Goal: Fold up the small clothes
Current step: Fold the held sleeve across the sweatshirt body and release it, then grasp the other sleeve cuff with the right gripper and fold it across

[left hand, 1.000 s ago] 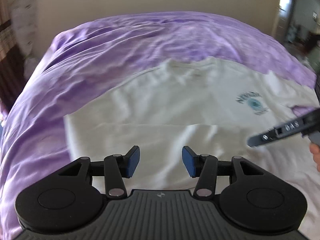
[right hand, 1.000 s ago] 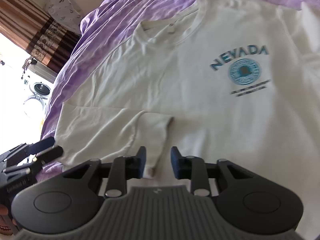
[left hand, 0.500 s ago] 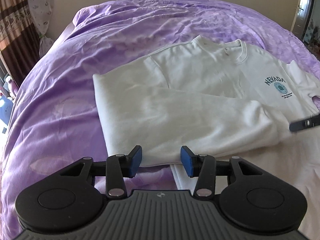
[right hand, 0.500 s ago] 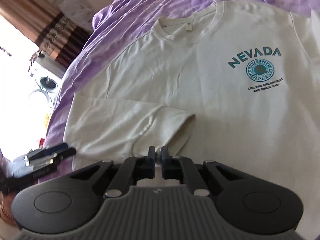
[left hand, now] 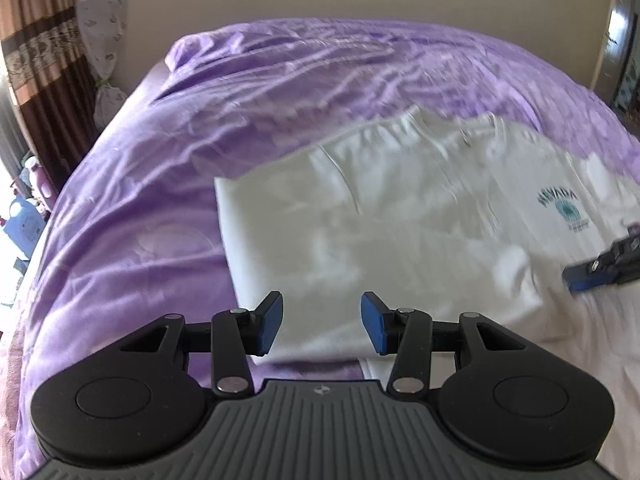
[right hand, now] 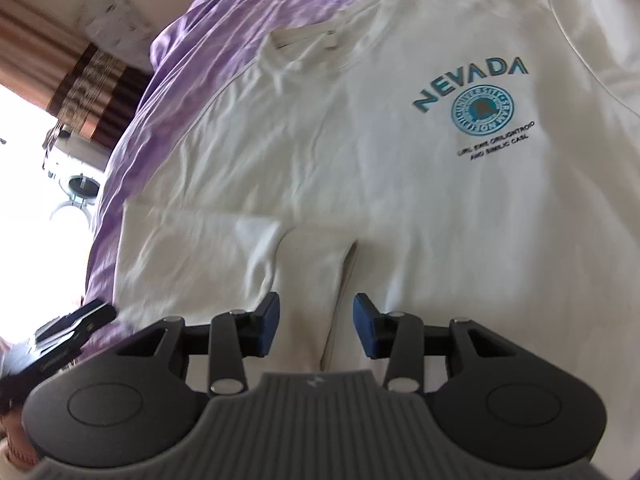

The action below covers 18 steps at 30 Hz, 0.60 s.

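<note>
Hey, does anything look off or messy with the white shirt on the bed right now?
Nothing is damaged or spilled. The white sweatshirt lies face up on the purple bedspread, one sleeve folded across its front. That sleeve's cuff sits slightly crooked and the chest fabric is wrinkled, so the fold isn't neat yet.

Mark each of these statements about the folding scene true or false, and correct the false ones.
1. The white sweatshirt lies on a purple bedcover. True.
2. The print on the chest reads TEXAS. False: it reads NEVADA.
3. The right tool is clamped on the sleeve cuff. False: its jaws have just been opening and stand apart, the cuff lying loose between them.
4. One sleeve is folded across the body. True.
5. The left tool holds a sock. False: it is open and holds nothing.
</note>
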Each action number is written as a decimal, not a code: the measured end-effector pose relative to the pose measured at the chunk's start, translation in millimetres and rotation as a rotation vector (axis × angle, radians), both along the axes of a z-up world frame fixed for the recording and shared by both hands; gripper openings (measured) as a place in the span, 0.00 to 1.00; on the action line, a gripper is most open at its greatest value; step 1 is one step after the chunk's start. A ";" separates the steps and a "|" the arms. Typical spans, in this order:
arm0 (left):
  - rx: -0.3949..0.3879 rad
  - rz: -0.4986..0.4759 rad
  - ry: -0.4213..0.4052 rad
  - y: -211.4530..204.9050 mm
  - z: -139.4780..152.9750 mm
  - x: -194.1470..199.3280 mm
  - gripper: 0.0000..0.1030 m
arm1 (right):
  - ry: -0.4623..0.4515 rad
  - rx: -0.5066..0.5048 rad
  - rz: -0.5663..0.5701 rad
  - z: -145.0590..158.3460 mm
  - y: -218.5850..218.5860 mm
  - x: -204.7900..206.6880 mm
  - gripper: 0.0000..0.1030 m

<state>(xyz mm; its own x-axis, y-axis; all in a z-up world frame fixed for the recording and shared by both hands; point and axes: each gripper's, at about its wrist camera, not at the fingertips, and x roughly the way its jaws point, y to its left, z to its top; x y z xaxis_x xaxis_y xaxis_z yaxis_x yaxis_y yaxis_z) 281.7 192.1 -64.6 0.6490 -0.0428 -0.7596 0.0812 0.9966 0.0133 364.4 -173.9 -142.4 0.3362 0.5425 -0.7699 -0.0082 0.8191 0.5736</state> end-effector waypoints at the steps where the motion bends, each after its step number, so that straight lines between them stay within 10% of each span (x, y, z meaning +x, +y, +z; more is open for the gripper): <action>1: -0.005 0.011 -0.005 2.4 1.7 0.6 0.52 | 0.017 0.003 -0.009 -6.4 -0.3 5.2 0.37; 10: -0.044 0.143 -0.033 33.7 10.9 4.2 0.52 | 0.072 0.056 0.017 -21.3 26.1 6.9 0.01; 18: -0.121 0.255 -0.051 62.4 23.2 17.7 0.52 | -0.293 -0.027 0.159 122.4 70.6 21.6 0.01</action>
<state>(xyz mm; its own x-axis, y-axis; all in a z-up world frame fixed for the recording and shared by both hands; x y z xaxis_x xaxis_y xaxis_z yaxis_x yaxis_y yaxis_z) 299.5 254.6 -41.4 0.6873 0.0384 -0.7253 -0.1701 0.9793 -0.1094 386.0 -103.3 -20.0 0.4585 0.5866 -0.6677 -0.2983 0.8092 0.5061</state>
